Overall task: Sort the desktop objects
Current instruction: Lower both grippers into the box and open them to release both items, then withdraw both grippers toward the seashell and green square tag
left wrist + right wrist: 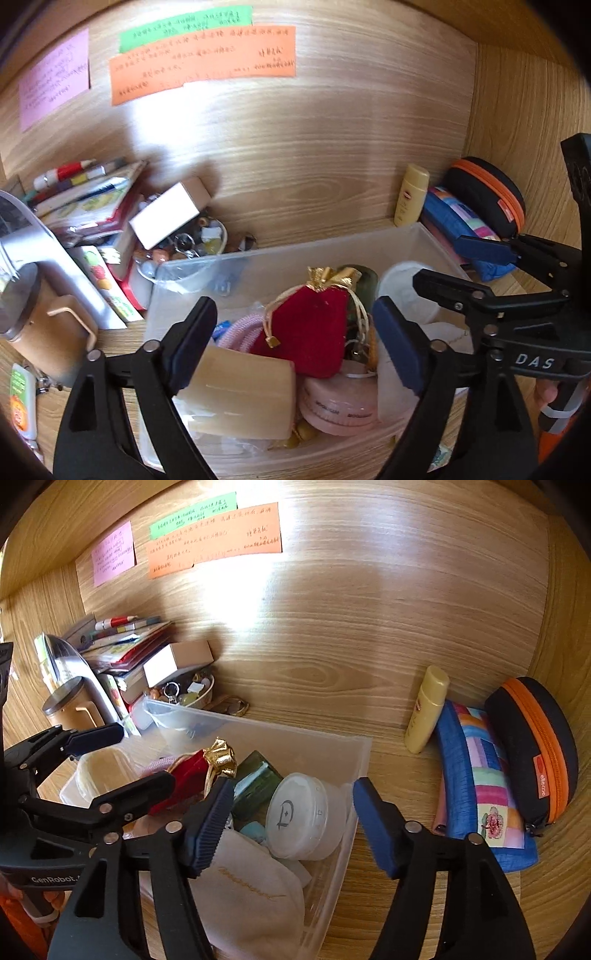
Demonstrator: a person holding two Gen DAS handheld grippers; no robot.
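A clear plastic bin (258, 258) (354, 760) sits on the wooden desk and holds several items: a red velvet pouch (310, 332) (184, 775) with gold trim, a cream soap bar (240, 395), a pink jar (340, 402), a round white jar (303, 816) and a white cloth pouch (255, 897). My left gripper (295, 339) is open and empty above the bin, over the red pouch. My right gripper (291, 823) is open and empty above the bin's right side, around the white jar; it also shows in the left wrist view (443, 266).
A yellow bottle (424, 712), a patchwork pouch (480, 790) and a black-orange case (535, 753) lie right of the bin. Books, a box (166, 214), a bowl of trinkets (199, 240), a mug (48, 332) and a silver stand (55, 266) crowd the left. Notes (203, 62) hang on the back wall.
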